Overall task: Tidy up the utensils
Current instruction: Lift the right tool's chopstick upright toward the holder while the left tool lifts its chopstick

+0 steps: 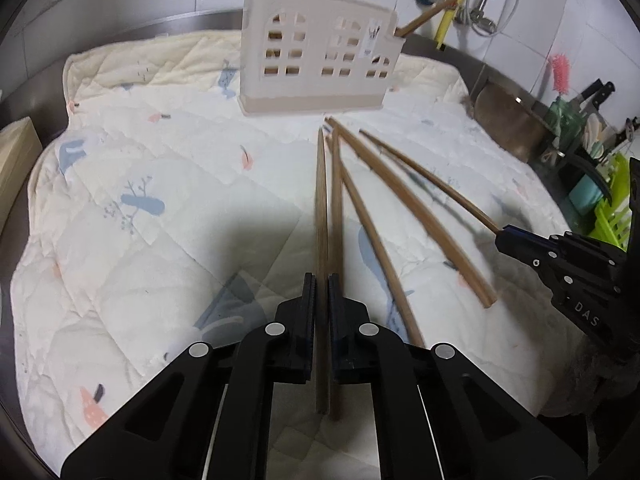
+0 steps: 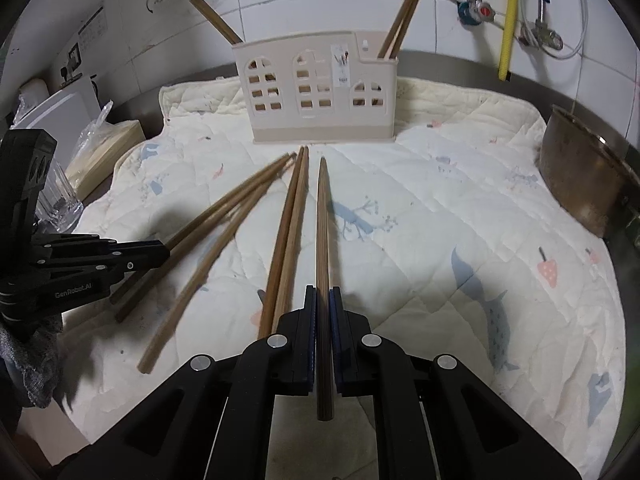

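A beige house-shaped utensil holder point(image 1: 320, 52) point(image 2: 320, 92) stands at the back of a quilted cloth point(image 2: 440, 220), with brown chopsticks leaning out of its left and right ends. My left gripper point(image 1: 322, 278) point(image 2: 164, 254) is shut on two chopsticks point(image 1: 320, 200) that point toward the holder. My right gripper point(image 2: 323, 290) point(image 1: 499, 236) is shut on a single chopstick point(image 2: 322, 220), aimed the same way. Between the grippers, loose chopsticks lie on the cloth: a pair point(image 2: 288, 240) side by side and one more point(image 2: 208, 276) nearer the left gripper.
A metal pot point(image 2: 580, 176) sits at the cloth's right edge. A glass point(image 2: 60, 200) and a wooden box point(image 2: 108, 148) stand at the left. A green rack point(image 1: 612, 208) is far right. Pipes and a yellow hose point(image 2: 508, 20) hang on the tiled wall behind.
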A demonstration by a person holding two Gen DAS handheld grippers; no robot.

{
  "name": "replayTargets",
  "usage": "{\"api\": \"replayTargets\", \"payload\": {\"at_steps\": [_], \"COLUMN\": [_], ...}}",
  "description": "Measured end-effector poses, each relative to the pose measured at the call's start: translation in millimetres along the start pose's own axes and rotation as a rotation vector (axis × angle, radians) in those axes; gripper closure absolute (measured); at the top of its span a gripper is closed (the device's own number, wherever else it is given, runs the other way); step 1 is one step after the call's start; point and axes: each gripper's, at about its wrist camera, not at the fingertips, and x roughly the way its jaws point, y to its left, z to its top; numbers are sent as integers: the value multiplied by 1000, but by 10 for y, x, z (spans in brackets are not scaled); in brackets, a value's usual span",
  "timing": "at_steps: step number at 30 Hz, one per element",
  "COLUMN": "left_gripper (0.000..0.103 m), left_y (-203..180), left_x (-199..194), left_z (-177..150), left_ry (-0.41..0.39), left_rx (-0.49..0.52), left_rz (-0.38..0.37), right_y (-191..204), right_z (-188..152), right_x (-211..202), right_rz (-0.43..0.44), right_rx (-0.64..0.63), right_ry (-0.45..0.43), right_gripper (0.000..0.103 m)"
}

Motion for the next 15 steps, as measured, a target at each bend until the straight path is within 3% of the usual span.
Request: {"api": "replayTargets", "payload": {"at_steps": [10, 15], "left_gripper": [98, 98], "left_y": [-85, -80], "left_x": [-530, -647], "left_z": [286, 457], "left_ry": [-136, -168], "left_rx": [44, 51], "left_rz": [-11, -23], "right_y": [73, 139], "right_z": [328, 564], "right_x": [-357, -468], "right_rz": [-4, -3], "right_rx": [-35, -65], "right_ry": [-114, -159], "right_gripper": [96, 96]}}
